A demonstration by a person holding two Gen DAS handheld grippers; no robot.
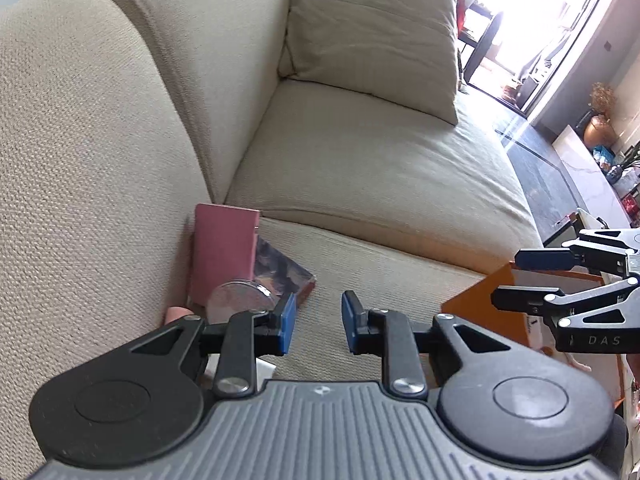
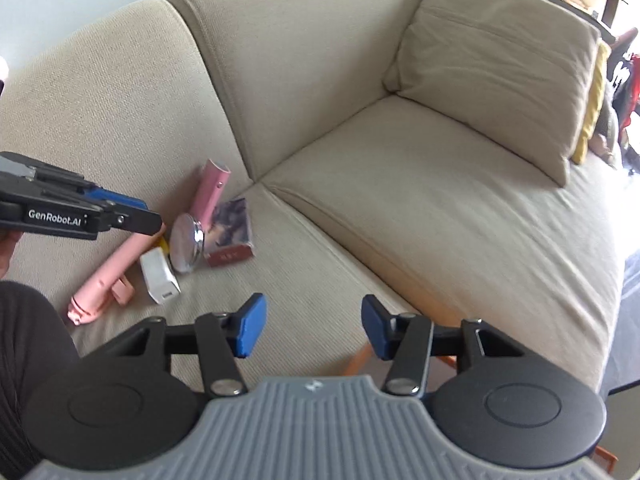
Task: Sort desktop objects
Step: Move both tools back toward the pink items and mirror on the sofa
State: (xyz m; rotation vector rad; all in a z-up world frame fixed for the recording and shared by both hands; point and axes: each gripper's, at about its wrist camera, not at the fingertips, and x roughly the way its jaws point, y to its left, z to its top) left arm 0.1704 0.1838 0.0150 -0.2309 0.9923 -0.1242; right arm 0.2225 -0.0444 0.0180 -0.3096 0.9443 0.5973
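Beige sofa seat (image 2: 400, 208), bare toward cushion (image 2: 496, 64). Left gripper (image 1: 318, 322) and right gripper (image 2: 314, 326) parted, empty. Round mirror (image 2: 186, 246), booklet (image 2: 232, 228), charger (image 2: 160, 276) clustered against backrest.

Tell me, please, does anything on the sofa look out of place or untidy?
Yes. Small things lie in a loose heap on the sofa seat against the backrest: a round mirror propped on edge, a white charger, a pink stick and a small book, all at different angles. Nothing looks damaged or spilled.
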